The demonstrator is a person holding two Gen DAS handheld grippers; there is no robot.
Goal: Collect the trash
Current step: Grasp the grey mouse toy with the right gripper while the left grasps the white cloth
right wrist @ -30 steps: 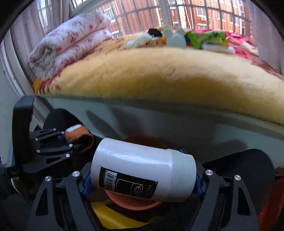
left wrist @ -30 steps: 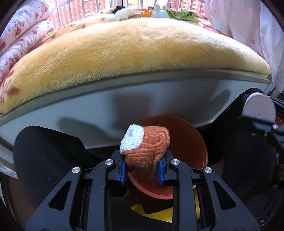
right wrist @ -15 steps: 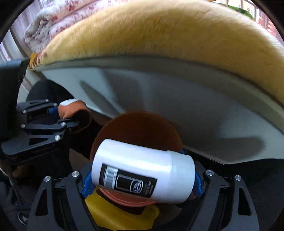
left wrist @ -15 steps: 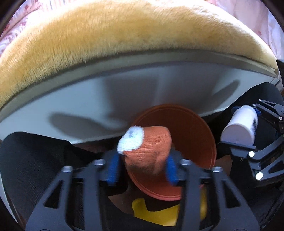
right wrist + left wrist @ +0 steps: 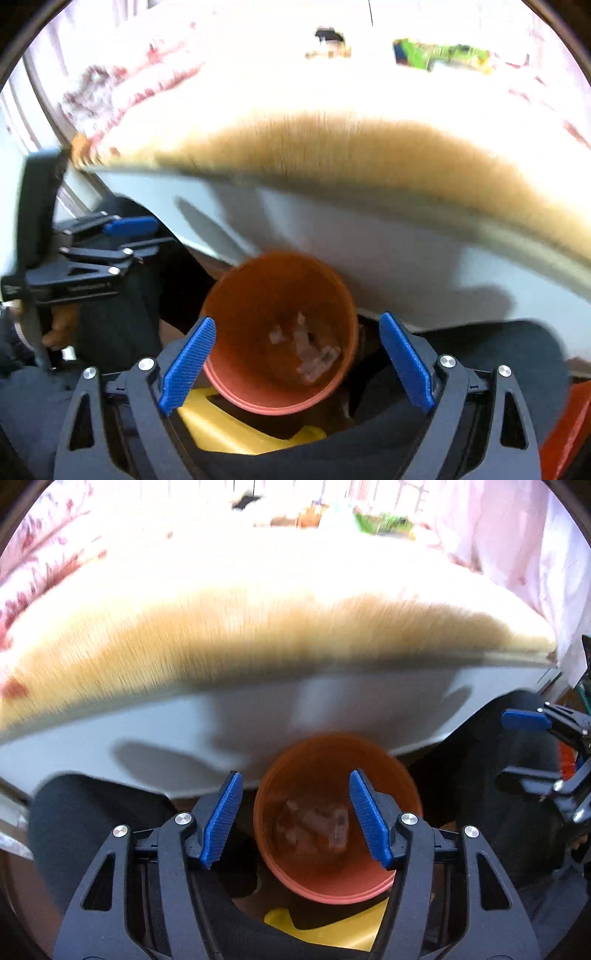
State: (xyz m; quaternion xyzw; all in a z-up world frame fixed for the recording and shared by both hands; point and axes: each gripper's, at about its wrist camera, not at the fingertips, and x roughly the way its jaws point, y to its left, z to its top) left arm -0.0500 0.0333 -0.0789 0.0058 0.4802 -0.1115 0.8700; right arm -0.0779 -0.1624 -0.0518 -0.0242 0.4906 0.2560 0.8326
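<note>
An orange bin [image 5: 400,801] stands on the floor against the bed's side, also in the right wrist view [image 5: 221,306]. Blurred trash pieces [image 5: 314,823] lie at its bottom, seen too in the right wrist view [image 5: 306,350]. My left gripper [image 5: 295,814] is open and empty above the bin's mouth. My right gripper [image 5: 295,362] is open and empty above the bin as well. Each gripper shows at the edge of the other's view, the right one [image 5: 546,738] and the left one [image 5: 103,254].
A bed with a tan plush blanket [image 5: 258,627] and a grey side panel [image 5: 221,716] rises behind the bin. A yellow object [image 5: 229,428] lies under the bin's near edge. Small items [image 5: 439,55] sit at the bed's far side. Dark trouser legs [image 5: 92,830] flank the bin.
Both grippers opened. The orange sock left the left gripper and the white bottle left the right gripper; both grippers are now empty over the bin. The views tilted up.
</note>
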